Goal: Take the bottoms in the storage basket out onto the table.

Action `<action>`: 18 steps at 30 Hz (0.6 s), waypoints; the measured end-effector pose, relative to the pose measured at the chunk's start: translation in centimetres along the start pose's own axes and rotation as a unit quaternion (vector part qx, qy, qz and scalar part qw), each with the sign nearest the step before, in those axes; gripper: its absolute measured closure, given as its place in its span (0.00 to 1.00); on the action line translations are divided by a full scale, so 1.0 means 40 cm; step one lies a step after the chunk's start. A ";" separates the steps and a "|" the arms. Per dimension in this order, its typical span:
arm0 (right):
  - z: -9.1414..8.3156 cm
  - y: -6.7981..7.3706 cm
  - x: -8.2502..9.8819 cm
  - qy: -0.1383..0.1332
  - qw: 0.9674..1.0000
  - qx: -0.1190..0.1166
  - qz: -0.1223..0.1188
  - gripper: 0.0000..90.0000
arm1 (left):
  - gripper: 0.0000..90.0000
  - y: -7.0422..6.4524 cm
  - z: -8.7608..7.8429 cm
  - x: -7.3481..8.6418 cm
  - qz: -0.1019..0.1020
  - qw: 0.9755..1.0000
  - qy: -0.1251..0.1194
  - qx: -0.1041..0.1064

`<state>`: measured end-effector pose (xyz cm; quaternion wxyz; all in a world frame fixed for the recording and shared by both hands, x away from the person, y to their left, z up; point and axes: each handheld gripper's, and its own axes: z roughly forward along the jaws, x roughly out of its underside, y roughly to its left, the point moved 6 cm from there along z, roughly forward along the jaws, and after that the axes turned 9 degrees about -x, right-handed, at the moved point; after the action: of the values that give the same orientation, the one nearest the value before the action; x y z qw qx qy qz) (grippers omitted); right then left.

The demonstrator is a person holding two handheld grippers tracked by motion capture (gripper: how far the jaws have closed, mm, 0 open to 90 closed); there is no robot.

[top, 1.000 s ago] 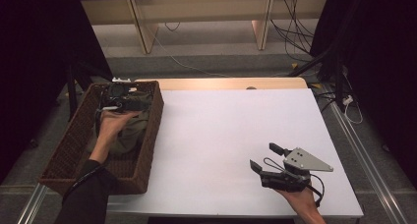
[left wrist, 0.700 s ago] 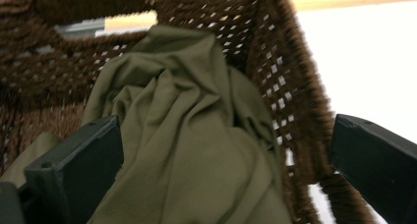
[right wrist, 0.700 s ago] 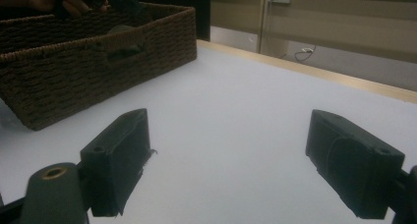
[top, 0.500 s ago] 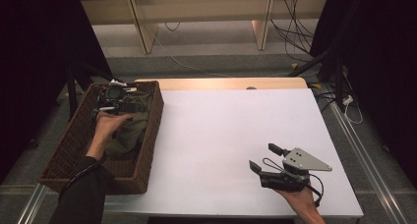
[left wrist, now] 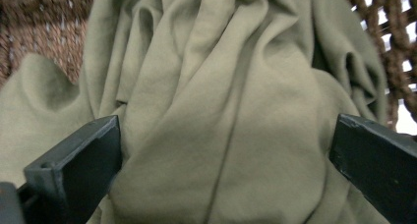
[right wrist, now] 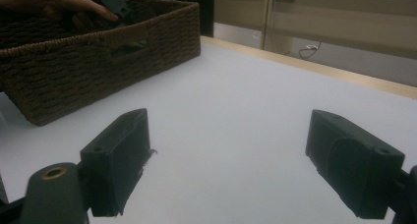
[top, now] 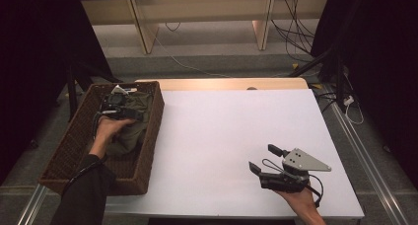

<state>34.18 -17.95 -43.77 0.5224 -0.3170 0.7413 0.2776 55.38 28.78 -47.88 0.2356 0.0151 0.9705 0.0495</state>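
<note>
An olive-green cloth [top: 129, 120] lies crumpled in the brown wicker basket [top: 69, 151] at the table's left. My left gripper [top: 118, 105] is down inside the basket on top of the cloth, a hand behind it. In the left gripper view the cloth [left wrist: 221, 111] bulges in folds between the two wide-apart jaws of my left gripper [left wrist: 223, 165], which stands open. My right gripper [top: 266, 158] rests low over the white table [top: 222, 131] near its front right, open, nothing between its jaws. The right gripper view shows my right gripper [right wrist: 226, 165] facing the basket [right wrist: 98, 62].
The table's wooden back edge [top: 222, 83] runs behind the white top. Cables [top: 197, 67] trail on the floor beyond, by wooden shelf legs [top: 139, 25]. Black curtains hang at both sides. A metal rail [top: 365, 156] borders the table's right.
My left hand and gripper have slid a little farther toward the basket's back end over the cloth. The right gripper has stayed where it was.
</note>
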 end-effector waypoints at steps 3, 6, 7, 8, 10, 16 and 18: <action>0.000 0.000 0.000 0.001 1.000 0.001 0.001 0.20 | 0.00 0.000 0.012 0.005 -0.005 1.000 0.012 0.006; 0.000 -0.001 0.001 0.002 1.000 0.000 0.001 0.20 | 0.00 -0.004 0.037 0.019 -0.018 0.999 0.040 0.031; 0.000 -0.001 0.001 0.002 1.000 0.000 0.001 0.20 | 0.00 -0.004 0.037 0.019 -0.018 0.999 0.040 0.031; 0.001 0.000 0.001 0.002 1.000 -0.001 0.000 0.20 | 0.00 -0.008 0.045 0.023 -0.008 0.998 0.046 0.029; 0.002 0.000 0.002 0.005 1.000 -0.001 -0.001 0.20 | 0.00 -0.011 0.051 0.026 0.001 0.999 0.050 0.023; 0.002 0.002 0.004 0.009 1.000 -0.002 -0.003 0.20 | 0.02 -0.010 0.063 0.030 -0.006 0.998 0.053 0.019; 0.002 0.002 0.004 0.009 1.000 -0.002 -0.004 0.20 | 0.04 -0.011 0.063 0.030 -0.003 0.998 0.055 0.015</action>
<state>34.12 -17.85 -43.94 0.5160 -0.3235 0.7441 0.2747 55.47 28.64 -50.71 0.1818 0.0136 0.9826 0.0346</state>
